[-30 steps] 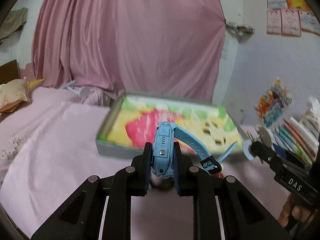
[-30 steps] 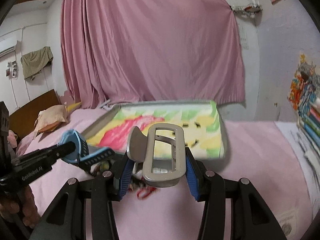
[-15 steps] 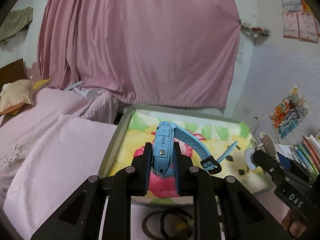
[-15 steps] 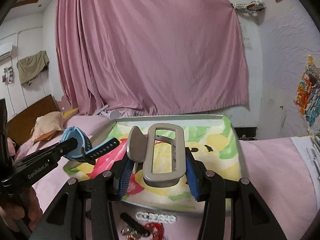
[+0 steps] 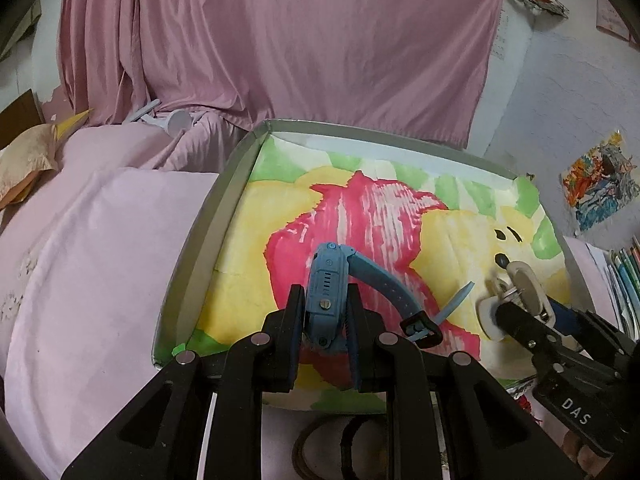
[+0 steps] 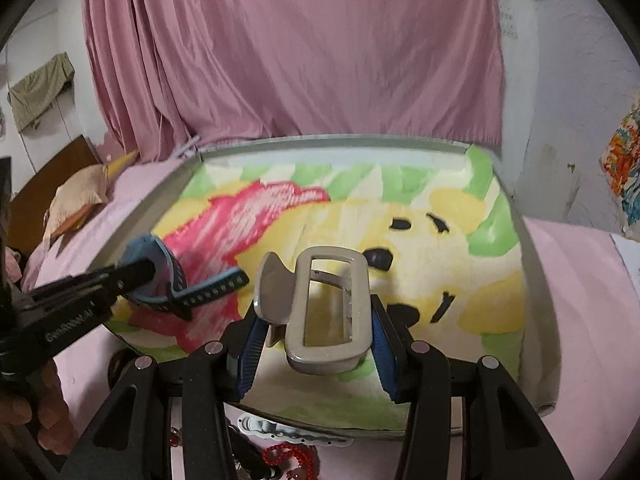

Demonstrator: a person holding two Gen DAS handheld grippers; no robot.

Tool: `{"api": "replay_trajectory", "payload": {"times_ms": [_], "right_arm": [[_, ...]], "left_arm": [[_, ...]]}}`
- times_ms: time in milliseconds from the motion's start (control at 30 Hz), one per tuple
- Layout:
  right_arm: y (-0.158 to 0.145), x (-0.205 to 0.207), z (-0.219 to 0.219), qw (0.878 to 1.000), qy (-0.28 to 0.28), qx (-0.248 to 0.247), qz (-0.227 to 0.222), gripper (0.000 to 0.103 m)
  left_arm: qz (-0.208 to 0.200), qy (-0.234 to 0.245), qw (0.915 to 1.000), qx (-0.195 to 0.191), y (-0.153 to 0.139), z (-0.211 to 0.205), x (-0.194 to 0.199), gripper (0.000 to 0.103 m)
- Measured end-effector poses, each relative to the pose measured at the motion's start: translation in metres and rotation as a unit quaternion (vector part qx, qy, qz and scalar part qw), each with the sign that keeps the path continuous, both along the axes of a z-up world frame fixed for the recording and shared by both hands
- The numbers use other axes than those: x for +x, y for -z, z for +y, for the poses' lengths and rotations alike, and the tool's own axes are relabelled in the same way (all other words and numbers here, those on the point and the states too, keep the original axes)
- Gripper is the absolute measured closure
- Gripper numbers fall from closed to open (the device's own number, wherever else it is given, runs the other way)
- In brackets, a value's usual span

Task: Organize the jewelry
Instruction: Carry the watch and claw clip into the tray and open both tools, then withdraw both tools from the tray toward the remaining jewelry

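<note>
My left gripper (image 5: 322,308) is shut on a blue watch (image 5: 328,284), its strap (image 5: 384,288) hanging to the right, held over the near left part of the tray (image 5: 224,216). The tray has grey walls and a pink, yellow and green picture lining. My right gripper (image 6: 316,320) is shut on a beige hair claw clip (image 6: 328,304) over the tray's near middle (image 6: 532,280). Each gripper shows in the other's view: the right one with the clip (image 5: 520,300), the left one with the watch (image 6: 156,276).
The tray lies on a pink bedspread (image 5: 80,280). Loose jewelry lies before the tray: dark bangles (image 5: 336,448), a white hair clip (image 6: 276,430), red beads (image 6: 296,456). A pink curtain (image 6: 296,48) hangs behind. Books (image 5: 626,280) stand at the right, a pillow (image 5: 24,160) at the left.
Both grippers have moved forward and down over the tray, which now fills the views. Each still holds its item: watch left, claw clip right.
</note>
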State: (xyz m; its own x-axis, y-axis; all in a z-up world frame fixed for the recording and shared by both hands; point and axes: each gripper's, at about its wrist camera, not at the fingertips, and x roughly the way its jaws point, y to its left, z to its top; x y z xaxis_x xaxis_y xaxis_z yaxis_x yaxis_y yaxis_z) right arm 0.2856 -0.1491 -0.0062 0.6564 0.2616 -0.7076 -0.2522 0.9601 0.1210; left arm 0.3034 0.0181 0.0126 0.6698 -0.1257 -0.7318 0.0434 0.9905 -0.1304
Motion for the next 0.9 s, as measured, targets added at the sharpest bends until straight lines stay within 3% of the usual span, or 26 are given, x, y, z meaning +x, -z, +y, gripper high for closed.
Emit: {"api": "replay_trajectory", "payload": {"times_ms": [167, 233, 267, 300, 367, 433, 600, 700, 900], "right_arm": [[0.003, 0.002, 0.002, 1.000, -0.001, -0.011, 0.013, 0.057], [0.003, 0.003, 0.002, 1.000, -0.004, -0.009, 0.018, 0.048], [0.003, 0.003, 0.003, 1.000, -0.004, -0.009, 0.017, 0.037], [0.002, 0.002, 0.002, 1.000, -0.001, -0.010, 0.013, 0.033], [-0.001, -0.002, 0.002, 1.000, 0.006, -0.016, -0.001, 0.031], [-0.005, -0.007, 0.000, 1.000, 0.009, -0.017, -0.013, 0.022], [-0.017, -0.029, -0.008, 0.997, 0.027, -0.010, -0.065, 0.000], [-0.022, -0.043, -0.014, 0.996, 0.031, -0.003, -0.083, 0.000], [-0.031, -0.068, -0.022, 0.992, 0.036, 0.017, -0.118, 0.000]], "left_arm": [[-0.002, 0.003, 1.0000, -0.007, 0.000, 0.001, 0.000, 0.086], [-0.003, 0.005, 0.9999, -0.014, 0.000, 0.002, -0.001, 0.085], [-0.004, 0.007, 0.9998, -0.017, 0.000, 0.003, -0.002, 0.085], [-0.005, 0.007, 0.9998, -0.019, -0.001, 0.003, -0.003, 0.084], [-0.012, 0.003, 0.9996, -0.027, -0.003, 0.006, -0.006, 0.077], [-0.024, -0.004, 0.9991, -0.035, -0.006, 0.010, -0.012, 0.062], [-0.057, -0.012, 0.9973, -0.045, -0.015, 0.019, -0.032, 0.056], [-0.078, -0.019, 0.9960, -0.040, -0.017, 0.022, -0.048, 0.043], [-0.113, -0.018, 0.9930, -0.030, -0.019, 0.019, -0.079, 0.029]]}}
